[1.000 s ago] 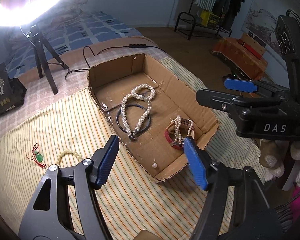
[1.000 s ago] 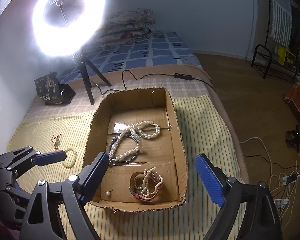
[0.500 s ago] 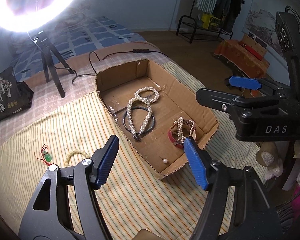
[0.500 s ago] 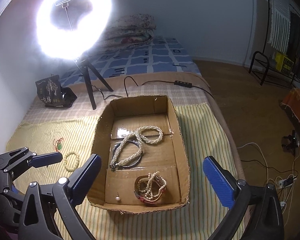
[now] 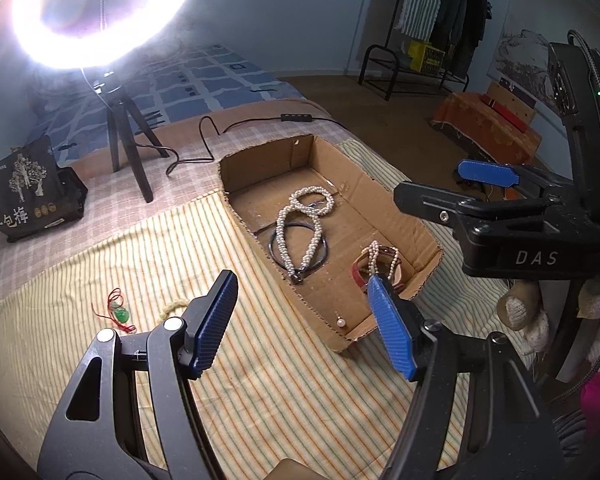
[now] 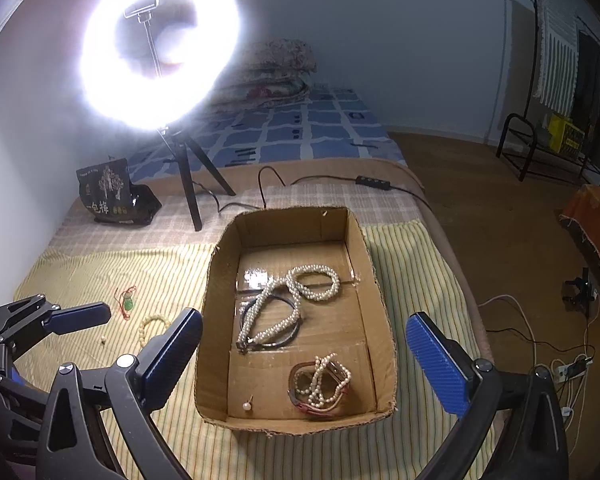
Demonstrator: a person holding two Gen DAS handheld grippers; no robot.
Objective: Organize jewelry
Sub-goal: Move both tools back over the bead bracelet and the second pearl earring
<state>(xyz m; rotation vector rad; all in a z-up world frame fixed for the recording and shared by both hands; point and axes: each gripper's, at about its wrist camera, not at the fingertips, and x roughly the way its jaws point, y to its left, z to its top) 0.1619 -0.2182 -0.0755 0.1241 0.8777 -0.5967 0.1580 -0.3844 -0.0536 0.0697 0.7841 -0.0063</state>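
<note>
An open cardboard box (image 6: 210,300) lies on the striped cloth. In it are a long pearl necklace (image 6: 300,292) over a dark bangle (image 6: 248,316), a red strap with a pearl strand (image 6: 320,384), and a pearl pin (image 6: 246,405). On the cloth to its left lie a green pendant on red cord (image 6: 129,303), a cream bead bracelet (image 6: 152,324) and a tiny loose pearl (image 6: 103,339). My right gripper (image 6: 306,314) hovers open and empty above the box's near end. My left gripper (image 5: 302,276) hangs open and empty over the box's left wall (image 5: 260,240).
A glaring ring light (image 6: 160,48) on a tripod (image 6: 188,184) stands behind the box, beside a black printed bag (image 6: 108,196). Its cable and switch (image 6: 372,182) run across the bed. The bed's edge drops to the floor on the right, where more cables (image 6: 540,344) lie.
Both grippers have drawn back and up, so the box looks smaller and farther off. The right gripper's jaws have spread wider. The jewelry has not moved.
</note>
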